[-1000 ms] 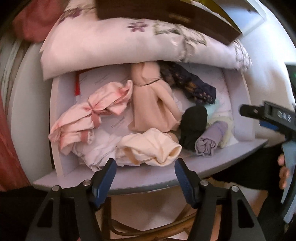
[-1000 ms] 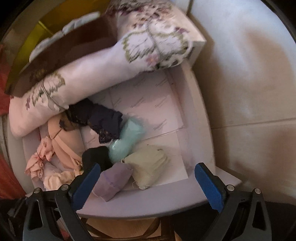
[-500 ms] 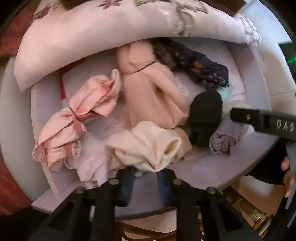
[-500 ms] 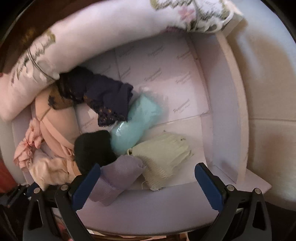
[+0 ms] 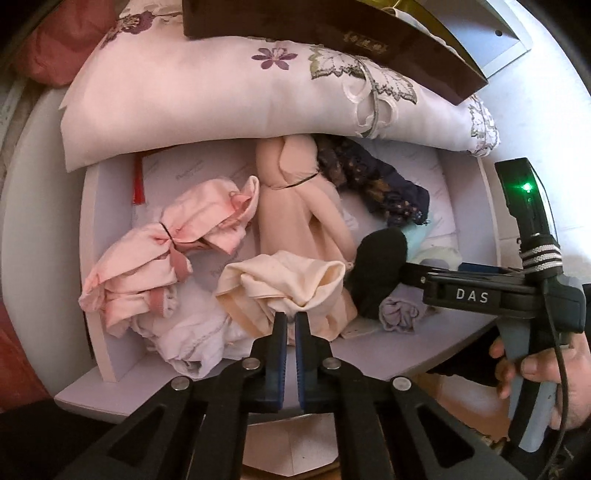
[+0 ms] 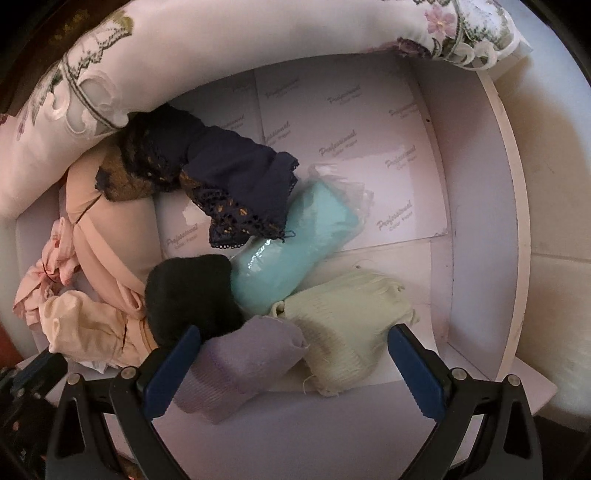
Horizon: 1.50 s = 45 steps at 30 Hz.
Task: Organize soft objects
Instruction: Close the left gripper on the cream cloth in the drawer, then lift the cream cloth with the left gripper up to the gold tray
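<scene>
An open white drawer [image 5: 107, 258] holds loose soft garments. My left gripper [image 5: 290, 318] is shut, its tips pinching the near fold of a cream garment [image 5: 284, 284] at the drawer's front. Beside it lie a pink knotted garment [image 5: 166, 258], a peach bundle [image 5: 295, 206], navy lace underwear [image 5: 380, 188] and a black sock [image 5: 380, 266]. My right gripper [image 6: 295, 334] hangs open, pointing down over a lavender sock [image 6: 240, 365] and a pale green sock [image 6: 343, 325], touching neither. A teal bundle [image 6: 295, 247] lies just behind them.
A floral pillow [image 5: 221, 96] overhangs the drawer's back, with a dark brown box [image 5: 332, 33] on top of it. The drawer's right half [image 6: 351, 122] shows bare printed liner paper. A hand [image 5: 535, 369] holds the right tool at the drawer's front right.
My left jaws went from wide open to shut on the cream garment's fold. My right gripper sank closer to the socks and stayed open.
</scene>
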Each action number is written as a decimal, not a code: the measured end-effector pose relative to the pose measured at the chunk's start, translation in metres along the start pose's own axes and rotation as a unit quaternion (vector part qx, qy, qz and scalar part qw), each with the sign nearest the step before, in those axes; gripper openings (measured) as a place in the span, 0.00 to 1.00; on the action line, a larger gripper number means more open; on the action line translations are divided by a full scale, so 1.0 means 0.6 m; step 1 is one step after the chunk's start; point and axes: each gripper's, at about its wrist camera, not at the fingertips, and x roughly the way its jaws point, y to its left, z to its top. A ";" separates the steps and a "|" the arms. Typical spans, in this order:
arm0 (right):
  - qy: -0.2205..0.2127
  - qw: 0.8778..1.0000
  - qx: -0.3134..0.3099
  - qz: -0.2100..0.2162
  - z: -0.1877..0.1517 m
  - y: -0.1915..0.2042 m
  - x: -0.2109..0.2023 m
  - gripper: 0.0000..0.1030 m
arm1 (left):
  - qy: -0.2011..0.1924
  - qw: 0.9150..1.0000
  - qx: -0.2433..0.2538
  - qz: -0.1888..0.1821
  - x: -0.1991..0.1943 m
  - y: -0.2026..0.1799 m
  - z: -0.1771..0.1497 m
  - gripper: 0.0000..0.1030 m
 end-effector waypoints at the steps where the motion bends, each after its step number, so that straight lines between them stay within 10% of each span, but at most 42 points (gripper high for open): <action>1: 0.001 1.000 0.001 0.000 -0.001 0.001 0.001 0.99 | 0.006 1.000 0.000 -0.010 0.003 0.000 0.000 0.03; 6: 0.005 1.000 0.008 0.005 -0.009 -0.010 0.006 0.99 | 0.000 1.000 -0.019 -0.012 -0.004 -0.004 0.001 0.52; 9: 0.009 1.000 0.013 0.009 -0.011 -0.019 0.008 0.99 | 0.024 0.998 -0.045 -0.021 0.024 -0.007 0.018 0.61; 12: 0.007 1.000 0.007 0.008 -0.010 -0.025 0.007 0.99 | 0.030 0.999 -0.042 -0.017 0.040 -0.019 0.027 0.57; 17: 0.006 1.000 -0.002 0.002 -0.009 -0.021 0.007 0.99 | 0.015 1.000 -0.021 0.012 0.044 -0.017 0.031 0.09; 31: -0.002 1.000 -0.014 -0.014 -0.016 0.013 0.008 1.00 | -0.123 0.992 -0.008 -0.026 -0.134 -0.014 -0.002 0.08; 45: -0.004 0.999 -0.024 -0.020 -0.029 0.031 -0.009 1.00 | -0.252 0.955 -0.080 -0.131 -0.299 0.003 0.087 0.08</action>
